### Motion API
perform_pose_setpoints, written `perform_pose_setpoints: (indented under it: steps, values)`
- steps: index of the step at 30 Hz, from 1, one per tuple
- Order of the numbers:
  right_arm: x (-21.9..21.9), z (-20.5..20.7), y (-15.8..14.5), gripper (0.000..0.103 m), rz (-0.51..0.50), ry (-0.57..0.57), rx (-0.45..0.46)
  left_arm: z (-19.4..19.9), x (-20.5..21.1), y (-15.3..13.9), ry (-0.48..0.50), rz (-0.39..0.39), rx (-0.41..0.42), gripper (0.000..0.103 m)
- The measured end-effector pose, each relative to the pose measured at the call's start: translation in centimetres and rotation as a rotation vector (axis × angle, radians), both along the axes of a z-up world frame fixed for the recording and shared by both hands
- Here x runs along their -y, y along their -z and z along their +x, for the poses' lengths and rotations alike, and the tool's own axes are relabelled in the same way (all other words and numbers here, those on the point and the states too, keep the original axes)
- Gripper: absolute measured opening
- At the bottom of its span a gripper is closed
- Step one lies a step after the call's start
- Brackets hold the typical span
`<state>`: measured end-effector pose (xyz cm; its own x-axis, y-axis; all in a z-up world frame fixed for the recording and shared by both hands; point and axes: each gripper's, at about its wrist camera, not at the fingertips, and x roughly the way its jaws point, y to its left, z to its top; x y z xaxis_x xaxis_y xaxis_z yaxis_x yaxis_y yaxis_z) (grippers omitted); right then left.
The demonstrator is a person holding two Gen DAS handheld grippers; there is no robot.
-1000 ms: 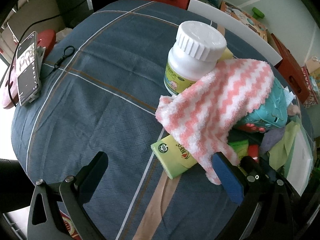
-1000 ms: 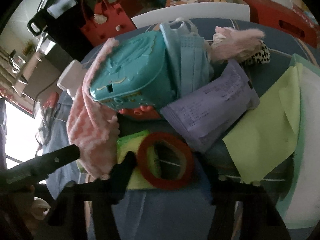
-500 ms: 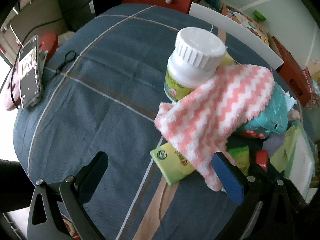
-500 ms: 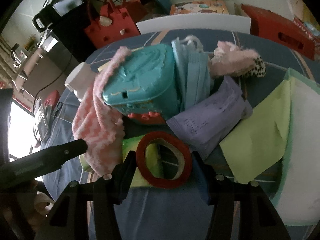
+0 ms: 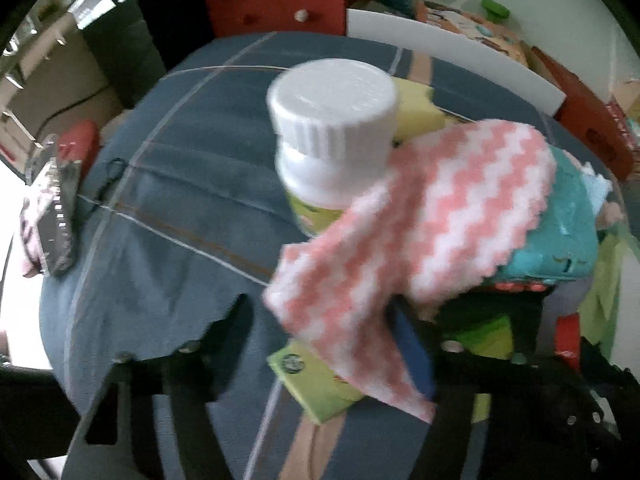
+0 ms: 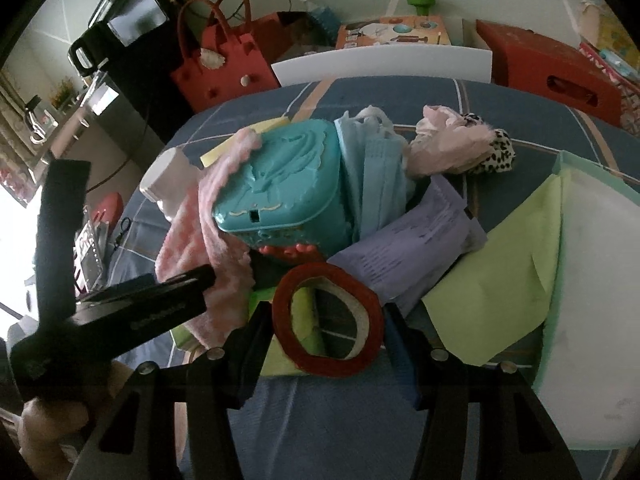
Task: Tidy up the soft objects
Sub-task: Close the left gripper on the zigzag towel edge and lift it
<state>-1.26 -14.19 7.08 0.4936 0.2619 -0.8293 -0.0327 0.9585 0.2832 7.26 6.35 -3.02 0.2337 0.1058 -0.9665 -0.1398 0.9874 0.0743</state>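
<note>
Both cameras look steeply down, close to the table (image 5: 168, 216); both views share the striped cloth (image 5: 420, 232) and teal box (image 6: 288, 188).

The left gripper (image 5: 320, 344) is a matte black frame with triangular cut-outs and small silver screws at its finger joints; one finger carries a blue pad (image 5: 412, 352). The right gripper (image 6: 326, 344) has the same build: black arms, silver screws, a blue pad (image 6: 400, 356) on one finger. Faint embossed lettering runs along the left gripper's black body in the right wrist view. A bare hand (image 6: 52, 432) grips its handle.
</note>
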Motion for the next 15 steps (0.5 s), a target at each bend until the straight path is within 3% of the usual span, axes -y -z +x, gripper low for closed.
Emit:
perform_pose_setpoints:
  steps: [5,15]
  values:
    - [0.2,-0.2,-0.2,0.058,0.007,0.008,0.008,1.0,1.2,-0.3,0.043,-0.018,0.029,0.043]
    - [0.8,-0.4,-0.7,0.058,0.02,0.023,0.018,-1.6,0.7,1.1,0.047,-0.114,0.094,0.02]
